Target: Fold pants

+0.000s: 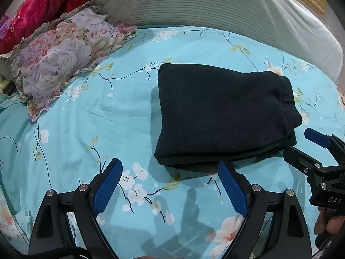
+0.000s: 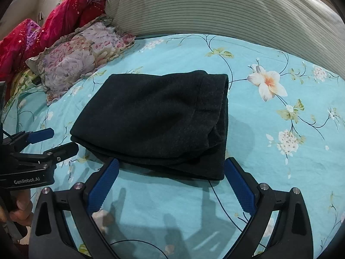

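Pants (image 1: pixel 224 112), dark and folded into a thick rectangular bundle, lie flat on the turquoise floral bedsheet (image 1: pixel 86 129), roughly at the middle of the bed, with their rounded fold edges toward both cameras.

In the left wrist view the left gripper (image 1: pixel 170 185) tips steeply down toward the sheet, its blue-padded jaws spread wide with only bare sheet between them; the right-hand pad sits just beside the bundle's near edge, and whether it brushes the fabric is hard to say from this angle. The log has it edging open to its widest.

From the right wrist view the right gripper (image 2: pixel 172 179) is angled down in much the same way, jaws also spread apart and pinching nothing. Its fingertips (image 2: pixel 113 168) bracket the near edge of the pants, close to the cloth but apparently not pressing it.

Each gripper shows at the margin of the other's view, side by side and low over the sheet. A person's fingers (image 2: pixel 21 205) wrap the left gripper's handle.

A floral pillow (image 1: pixel 62 64) and a red quilt (image 1: pixel 43 10) rest at the far left, against a striped padded headboard (image 1: pixel 215 4).
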`<act>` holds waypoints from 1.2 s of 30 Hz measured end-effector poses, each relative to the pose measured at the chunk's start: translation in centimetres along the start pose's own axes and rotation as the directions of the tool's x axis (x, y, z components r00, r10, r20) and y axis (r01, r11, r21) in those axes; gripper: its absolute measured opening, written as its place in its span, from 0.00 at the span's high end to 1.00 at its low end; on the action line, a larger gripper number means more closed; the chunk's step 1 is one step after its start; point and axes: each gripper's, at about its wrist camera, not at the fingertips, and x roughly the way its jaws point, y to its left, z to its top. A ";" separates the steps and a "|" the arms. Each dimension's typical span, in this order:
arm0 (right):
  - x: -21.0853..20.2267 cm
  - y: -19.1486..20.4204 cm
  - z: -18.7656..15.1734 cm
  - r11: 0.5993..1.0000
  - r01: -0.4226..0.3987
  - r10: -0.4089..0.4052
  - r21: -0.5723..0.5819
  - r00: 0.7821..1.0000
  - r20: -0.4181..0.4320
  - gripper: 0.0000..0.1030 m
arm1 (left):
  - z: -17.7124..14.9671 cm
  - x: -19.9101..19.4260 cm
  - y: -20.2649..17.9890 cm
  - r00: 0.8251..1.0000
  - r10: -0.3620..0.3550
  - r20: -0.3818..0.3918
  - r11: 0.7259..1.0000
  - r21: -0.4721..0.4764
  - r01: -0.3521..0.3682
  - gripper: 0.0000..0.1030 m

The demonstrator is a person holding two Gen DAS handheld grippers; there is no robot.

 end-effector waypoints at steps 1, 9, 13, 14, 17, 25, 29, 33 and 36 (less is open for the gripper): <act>0.1 0.0 0.0 1.000 -0.002 0.002 0.002 1.000 -0.001 0.05 | -0.1 0.0 -0.1 1.000 0.001 0.001 1.000 0.000 -0.001 0.12; 0.3 -0.1 0.0 1.000 -0.010 0.010 0.008 1.000 0.003 0.05 | -0.1 0.3 -0.4 1.000 0.003 0.003 1.000 0.011 -0.003 0.12; 0.3 -0.1 0.0 1.000 -0.012 0.011 0.009 1.000 0.003 0.05 | -0.1 0.4 -0.5 1.000 0.005 -0.001 1.000 0.017 -0.005 0.12; 0.3 0.0 0.0 1.000 -0.011 0.011 0.009 1.000 0.003 0.05 | 0.0 0.5 -0.5 1.000 0.004 -0.002 1.000 0.018 -0.004 0.12; 0.4 0.0 0.0 1.000 -0.010 0.010 0.009 1.000 0.003 0.05 | 0.0 0.5 -0.5 1.000 0.004 -0.003 1.000 0.020 -0.004 0.12; 0.7 0.3 0.1 1.000 -0.016 0.016 0.007 1.000 0.000 0.05 | 0.2 1.0 -0.4 1.000 0.004 -0.011 1.000 0.023 -0.004 0.12; 0.8 0.5 0.2 1.000 -0.017 0.017 0.005 1.000 0.000 0.05 | 0.3 1.1 -0.3 1.000 0.002 -0.014 1.000 0.023 -0.002 0.12; 0.9 0.5 0.2 1.000 -0.020 0.020 0.006 1.000 -0.002 0.05 | 0.5 1.2 -0.4 1.000 0.003 -0.016 1.000 0.031 -0.002 0.12; 0.9 0.5 0.1 1.000 -0.017 0.017 0.006 1.000 -0.001 0.05 | 0.6 1.3 -0.3 1.000 0.005 -0.016 0.999 0.034 -0.004 0.12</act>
